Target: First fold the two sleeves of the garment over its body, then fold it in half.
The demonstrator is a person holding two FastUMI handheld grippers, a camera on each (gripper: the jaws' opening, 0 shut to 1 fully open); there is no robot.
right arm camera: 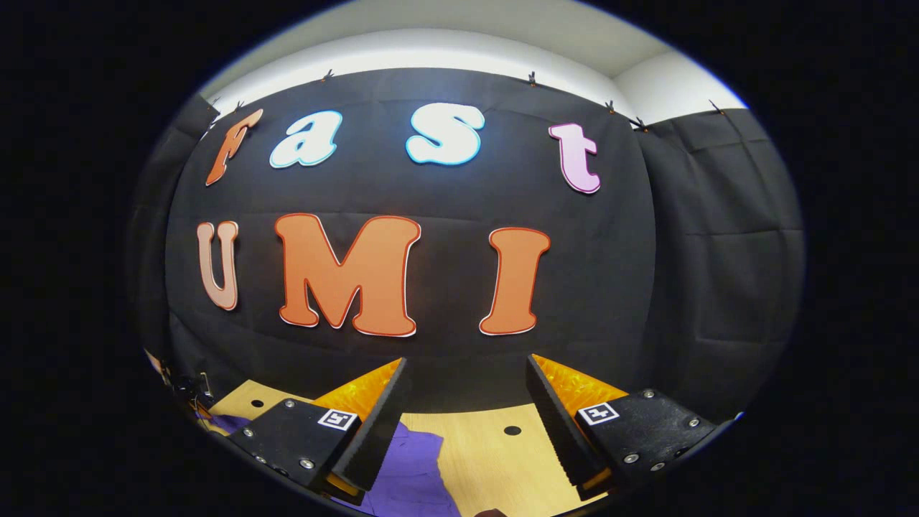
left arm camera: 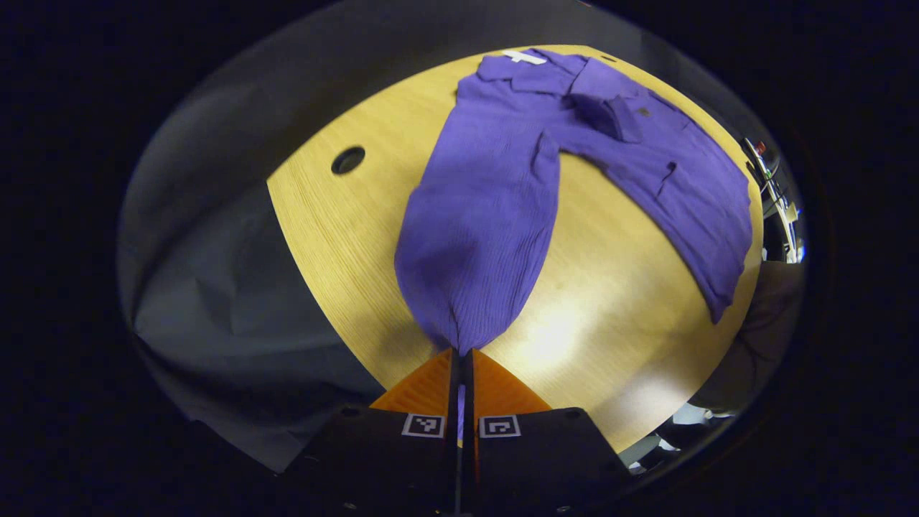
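A purple ribbed garment point(left arm camera: 617, 136) lies on the wooden table point(left arm camera: 344, 230), its collar at the far end and its body stretching toward the right. One long sleeve point(left arm camera: 477, 230) runs from the shoulder down to my left gripper point(left arm camera: 460, 353), which is shut on the cuff end and holds it lifted off the table. In the right gripper view, my right gripper point(right arm camera: 465, 366) is open, raised and pointing at the booth wall, with nothing between its fingers. Below it a patch of the purple garment point(right arm camera: 409, 470) shows on the table point(right arm camera: 488, 459).
A round cable hole point(left arm camera: 348, 159) sits in the table to the left of the sleeve, and another hole point(right arm camera: 512, 431) lies near the back edge. Dark floor borders the table's left edge. Some equipment point(left arm camera: 772, 179) stands past the table's right side.
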